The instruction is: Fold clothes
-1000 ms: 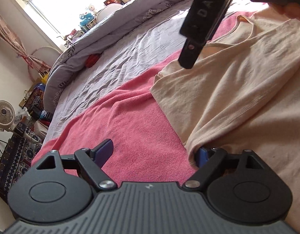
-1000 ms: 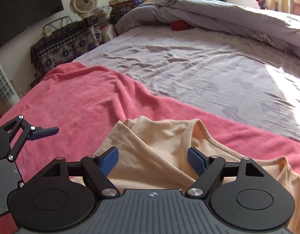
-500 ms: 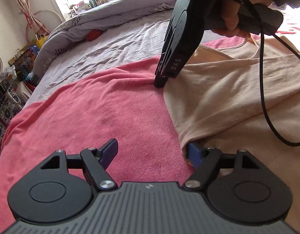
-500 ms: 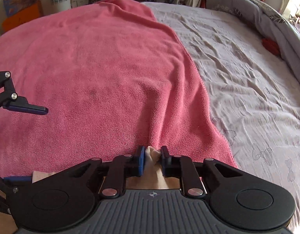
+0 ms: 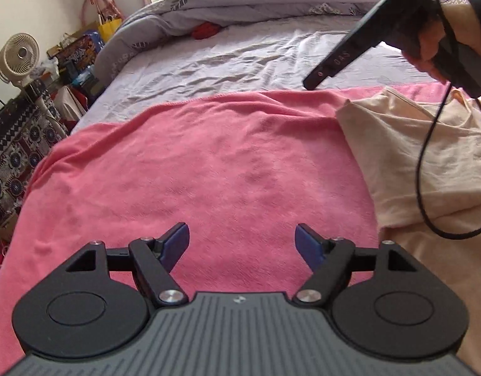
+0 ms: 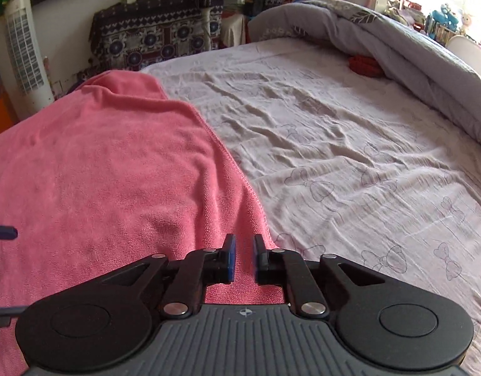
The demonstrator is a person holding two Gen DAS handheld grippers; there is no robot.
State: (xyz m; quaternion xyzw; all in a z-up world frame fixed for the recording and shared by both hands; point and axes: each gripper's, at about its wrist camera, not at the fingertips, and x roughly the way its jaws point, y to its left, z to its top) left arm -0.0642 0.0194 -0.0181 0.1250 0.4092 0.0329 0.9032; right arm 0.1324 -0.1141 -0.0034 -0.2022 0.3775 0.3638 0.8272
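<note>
Left gripper [image 5: 242, 242]: angled down over the bed, blue pads spread wide, nothing between them; only pink towel [image 5: 209, 169] shows below.

Right gripper [image 6: 243, 258]: angled down near the towel's hemmed edge, jaws narrow but parting, a slim gap between the pads, no cloth in it. In the left wrist view the same tool hangs in the air at upper right, its dark finger [image 5: 340, 59] tilted toward the towel's far edge and clear of the fabric. The person's hand [image 5: 428, 44] is wrapped round the handle; a black cable [image 5: 423, 163] loops down from it across the garment.

Garment: beige shirt [image 5: 406, 153], lying on the towel's right part, one fold turned over with a corner pointing toward the towel's far edge; neither gripper touches it.

Containers: none seen in use.

Surface: the towel is spread over a pale lilac bed sheet [image 6: 350, 144] printed with faint hearts and bows, creased. A grey duvet [image 6: 406, 50] is bunched along the far side, a red item [image 6: 364, 65] tucked at its edge.

Room: patterned cloth [image 6: 152, 37] draped over furniture, white tower fan [image 6: 24, 53], small round fan [image 5: 18, 58], yellow bag [image 5: 109, 26], bright window with toys beyond.
</note>
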